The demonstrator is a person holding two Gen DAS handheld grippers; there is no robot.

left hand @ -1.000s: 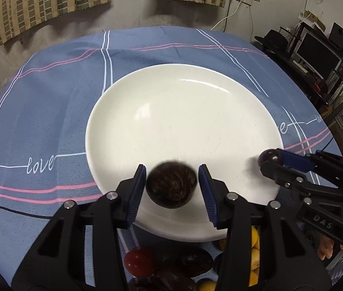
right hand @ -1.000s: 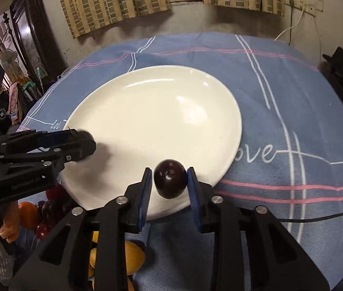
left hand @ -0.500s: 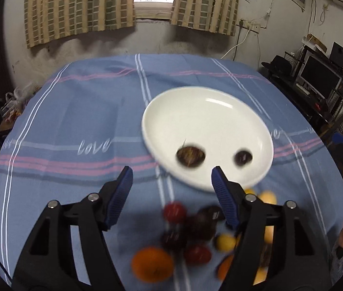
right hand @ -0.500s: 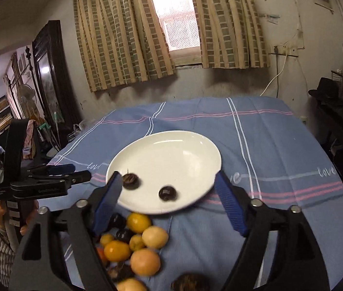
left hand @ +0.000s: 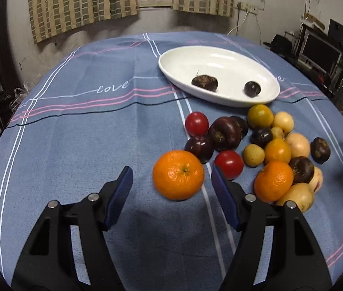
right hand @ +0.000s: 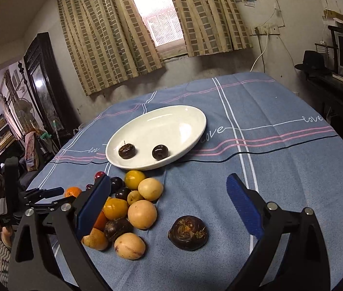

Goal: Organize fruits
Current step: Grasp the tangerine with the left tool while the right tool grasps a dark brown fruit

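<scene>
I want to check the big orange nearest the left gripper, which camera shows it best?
The left wrist view: the orange sits close, whole and sharp. In the right wrist view only a sliver shows behind the left gripper.

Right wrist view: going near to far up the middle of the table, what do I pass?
Dark brown fruit lying alone → pale round fruit → yellow-green fruit → white plate with two dark fruits in it → far edge of the blue tablecloth.

Lived-in home room. Curtained window (right hand: 157, 21), table under a blue "love" tablecloth (left hand: 79, 126), dark wooden cabinet (right hand: 43, 77). Monitor (left hand: 322, 48) and cluttered shelves at the side.
</scene>
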